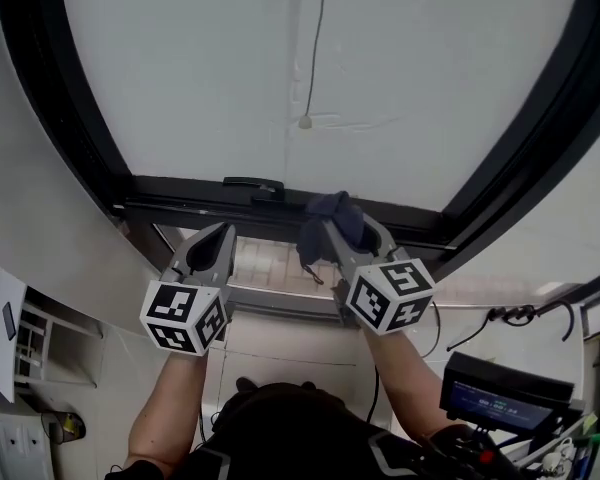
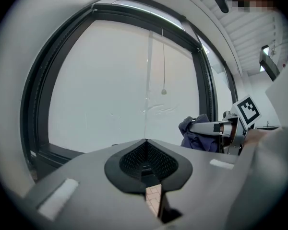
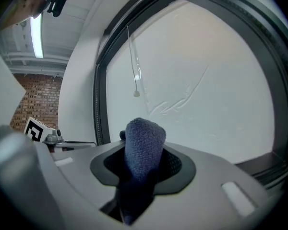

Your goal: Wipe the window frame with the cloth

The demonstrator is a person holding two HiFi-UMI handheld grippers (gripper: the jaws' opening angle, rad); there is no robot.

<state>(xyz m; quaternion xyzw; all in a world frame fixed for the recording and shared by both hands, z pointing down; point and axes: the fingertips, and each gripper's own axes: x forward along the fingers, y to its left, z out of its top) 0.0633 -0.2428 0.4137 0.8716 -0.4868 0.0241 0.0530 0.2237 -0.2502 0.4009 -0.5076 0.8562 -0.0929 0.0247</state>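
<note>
evidently the right gripper (image 1: 334,230) was clamped on the cloth (image 1: 330,211) by the lower rail of the frame (image 1: 180,190), the left gripper (image 1: 218,238) closed and empty; the wipe seemed just starting, next needing a pressed sweep along the rail.

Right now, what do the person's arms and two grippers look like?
Both the left gripper and right gripper are matte grey tapering shells with black ribbed pads. Each carries a white cube printed with black square markers. The forearms are unsleeved; the top is black.
</note>
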